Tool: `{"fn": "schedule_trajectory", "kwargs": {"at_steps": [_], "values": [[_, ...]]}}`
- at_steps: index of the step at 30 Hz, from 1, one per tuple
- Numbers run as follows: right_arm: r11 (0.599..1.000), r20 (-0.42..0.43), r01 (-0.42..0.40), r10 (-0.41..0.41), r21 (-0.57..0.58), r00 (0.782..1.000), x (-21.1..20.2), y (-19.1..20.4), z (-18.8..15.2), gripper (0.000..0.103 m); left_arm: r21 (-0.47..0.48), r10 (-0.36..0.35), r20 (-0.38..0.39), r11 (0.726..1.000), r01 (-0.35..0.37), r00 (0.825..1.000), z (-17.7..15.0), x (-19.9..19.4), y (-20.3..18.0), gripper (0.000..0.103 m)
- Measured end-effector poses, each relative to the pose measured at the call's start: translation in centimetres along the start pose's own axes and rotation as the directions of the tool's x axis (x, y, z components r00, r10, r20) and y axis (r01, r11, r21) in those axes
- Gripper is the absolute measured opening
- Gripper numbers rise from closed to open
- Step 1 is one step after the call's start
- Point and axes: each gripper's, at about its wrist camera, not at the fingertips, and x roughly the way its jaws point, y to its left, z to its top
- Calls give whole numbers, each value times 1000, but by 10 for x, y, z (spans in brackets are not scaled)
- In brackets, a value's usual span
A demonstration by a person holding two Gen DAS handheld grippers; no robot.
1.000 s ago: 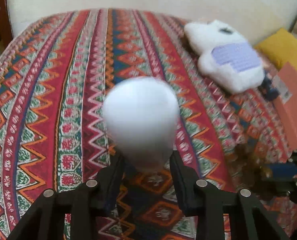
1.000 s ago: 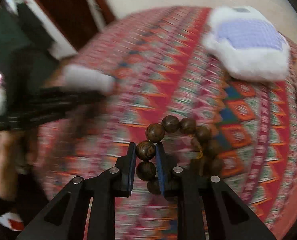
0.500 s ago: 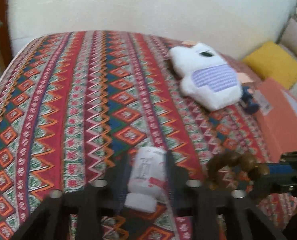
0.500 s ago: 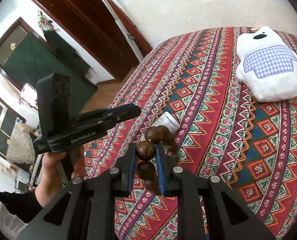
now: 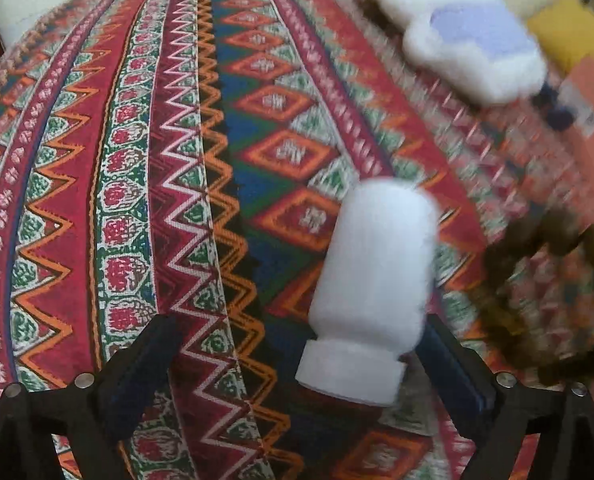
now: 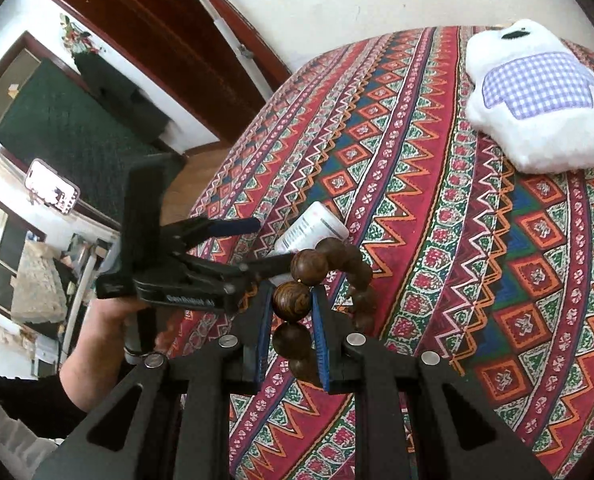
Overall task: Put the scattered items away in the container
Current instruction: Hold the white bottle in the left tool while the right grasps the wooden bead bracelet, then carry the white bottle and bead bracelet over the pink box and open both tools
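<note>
The left gripper (image 5: 297,356) has just been opening; its jaws stand spread wide, and the white bottle (image 5: 371,292) lies on the patterned cloth (image 5: 157,160) between them, low and right of centre in the left view, close against the right finger. The right gripper (image 6: 293,312) pinches a bead of the wooden bead bracelet (image 6: 329,280) at the centre of the right view. A white plush toy (image 6: 537,100) rests at upper right.
</note>
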Motion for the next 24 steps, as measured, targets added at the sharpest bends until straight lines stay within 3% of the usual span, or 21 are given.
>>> {"fn": "schedule_trajectory", "kwargs": {"at_steps": [2, 7, 9, 11, 17, 24], "values": [[1000, -5, 0, 0, 7, 1000, 3, -3, 1, 20, 58, 79, 10, 995, -79, 997, -2, 2, -15, 99], [1000, -14, -2, 3, 16, 1000, 9, -7, 2, 20, 25, 70, 56, 997, -72, 996, 0, 0, -21, 99], [1000, -17, 4, -4, 17, 1000, 11, -5, 0, 20, 8, 53, 77, 999, -54, 996, 3, -1, -23, 94], [1000, -22, 5, -5, 15, 1000, 12, -4, -3, 20, 43, 63, 91, 997, -67, 994, 5, 0, -28, 46], [1000, -40, 0, 1, 25, 999, 20, -7, -4, 20, 49, 39, 117, 998, -45, 992, 11, -6, -32, 46], [999, -24, -38, 38, 37, 999, 15, -6, -2, 20, -4, -54, 145, 998, 56, 988, 13, -24, -27, 46]]}}
